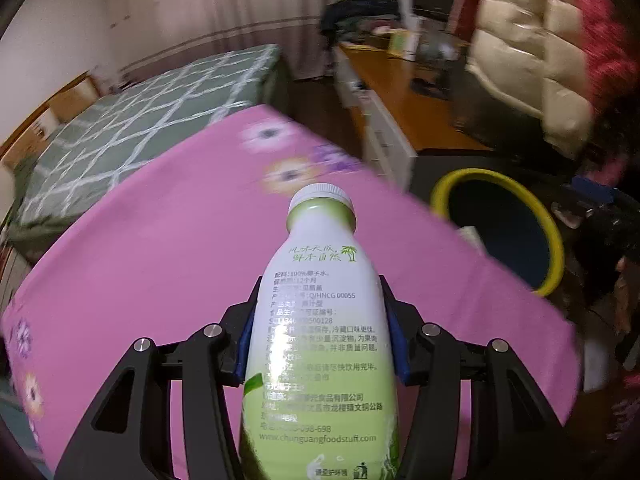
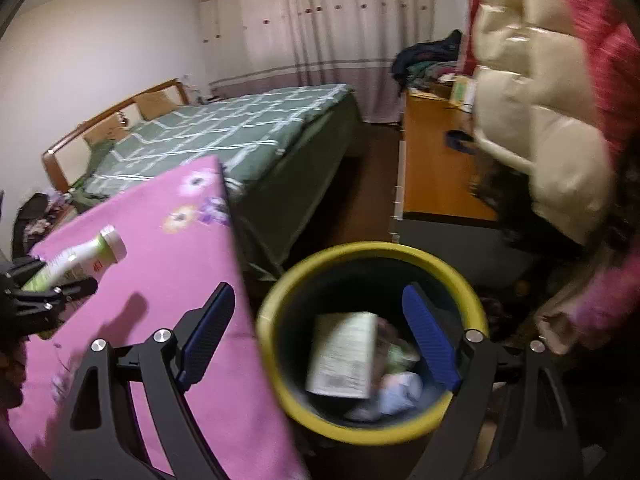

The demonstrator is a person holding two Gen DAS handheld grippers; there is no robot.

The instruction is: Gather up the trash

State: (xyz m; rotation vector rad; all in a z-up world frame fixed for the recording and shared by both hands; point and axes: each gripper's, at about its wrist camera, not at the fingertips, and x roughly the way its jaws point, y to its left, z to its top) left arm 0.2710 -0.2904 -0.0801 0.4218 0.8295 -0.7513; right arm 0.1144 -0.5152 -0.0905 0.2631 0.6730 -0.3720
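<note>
Bottle (image 1: 320, 320) w/ white cap & green-white label sits clamped in the left gripper (image 1: 320, 328), blue pads pinching its body on both sides, cap end pointing away from the hand. It's held over the pink flowered table (image 1: 160, 260). In the right wrist view the same bottle (image 2: 80, 260) shows at the far left, above the table (image 2: 160, 280), tilted w/ cap up and to the right.

Right gripper (image 2: 320, 332) has jaws spread wide, nothing between the pads; it hangs over the bin (image 2: 280, 380), which stands just beside the table's edge. Bin has a yellow rim & dark inside (image 1: 552, 240). In it: a white carton (image 2: 344, 356) w/ printed label, blurred, plus pale crumpled stuff under it, can't tell what.

Beyond the table, a bed (image 2: 240, 132) w/ green checked cover and wooden headboard. To the right, an orange-topped desk (image 2: 432, 168) w/ clutter at its far end. A cream puffy jacket (image 2: 532, 120) w/ pink trim fills the upper right. Curtains (image 2: 320, 20) cover the back wall.
</note>
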